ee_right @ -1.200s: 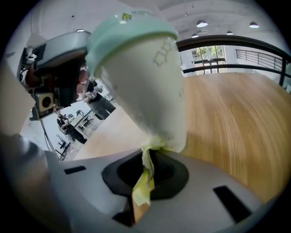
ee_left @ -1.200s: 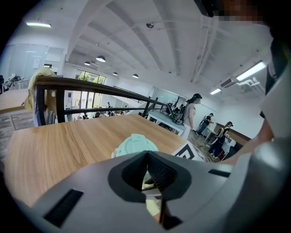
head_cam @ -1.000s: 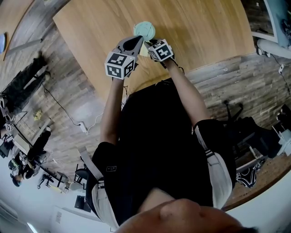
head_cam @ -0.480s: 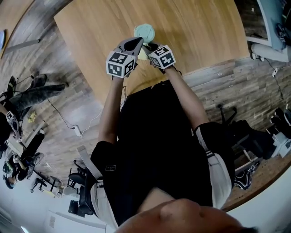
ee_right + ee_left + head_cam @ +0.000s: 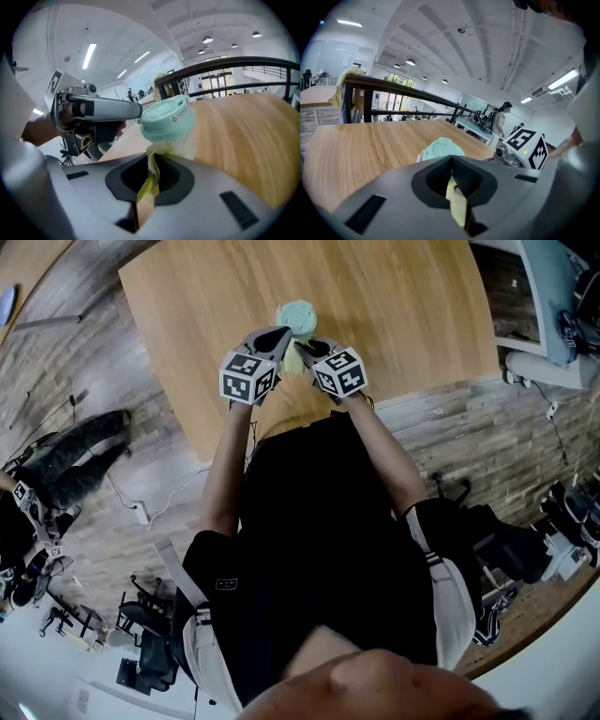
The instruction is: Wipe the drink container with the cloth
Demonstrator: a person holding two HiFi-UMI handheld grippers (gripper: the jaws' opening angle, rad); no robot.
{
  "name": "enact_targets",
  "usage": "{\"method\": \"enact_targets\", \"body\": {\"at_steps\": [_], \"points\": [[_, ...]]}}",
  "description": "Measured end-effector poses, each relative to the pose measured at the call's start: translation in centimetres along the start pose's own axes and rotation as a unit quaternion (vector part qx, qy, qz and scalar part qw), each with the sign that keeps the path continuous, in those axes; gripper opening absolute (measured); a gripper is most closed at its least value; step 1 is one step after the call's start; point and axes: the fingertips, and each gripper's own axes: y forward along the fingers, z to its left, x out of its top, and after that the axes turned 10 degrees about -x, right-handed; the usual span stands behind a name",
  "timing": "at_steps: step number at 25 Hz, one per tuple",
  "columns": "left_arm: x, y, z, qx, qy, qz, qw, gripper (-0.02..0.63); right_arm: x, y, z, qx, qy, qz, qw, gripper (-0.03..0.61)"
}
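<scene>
The drink container (image 5: 297,315) is a pale cup with a mint-green lid (image 5: 167,118), standing upright on the wooden table (image 5: 403,306). Both grippers meet just in front of it. My left gripper (image 5: 281,336) is shut on a yellow cloth (image 5: 457,206), and the cup's lid (image 5: 440,149) shows just beyond its jaws. My right gripper (image 5: 303,347) is shut on the same yellow cloth (image 5: 149,180), which bunches up against the cup's side. In the right gripper view, the left gripper (image 5: 101,110) reaches the lid from the left.
The table's near edge (image 5: 281,418) runs just below the grippers, and wood floor lies around it. A dark railing (image 5: 393,89) stands behind the table. People and office gear (image 5: 56,474) are on the floor at the left, away from the table.
My right gripper has drawn back slightly toward the body. The left gripper has hardly moved. The cup stays in place. A person on the floor at the left has shifted.
</scene>
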Motion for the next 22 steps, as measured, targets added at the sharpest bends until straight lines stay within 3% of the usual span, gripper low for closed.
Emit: {"method": "enact_targets", "body": {"at_steps": [13,22], "points": [[-0.2,-0.4,0.9,0.032,-0.041,-0.036,0.998,0.023,2.3,-3.3,-3.7,-0.026,-0.045,0.002,0.999,0.043],[0.2,-0.7,0.6,0.064,-0.07,-0.072,0.9929,0.023,9.5,-7.4,-6.5,-0.065,-0.064,-0.114,0.989,0.043]]}}
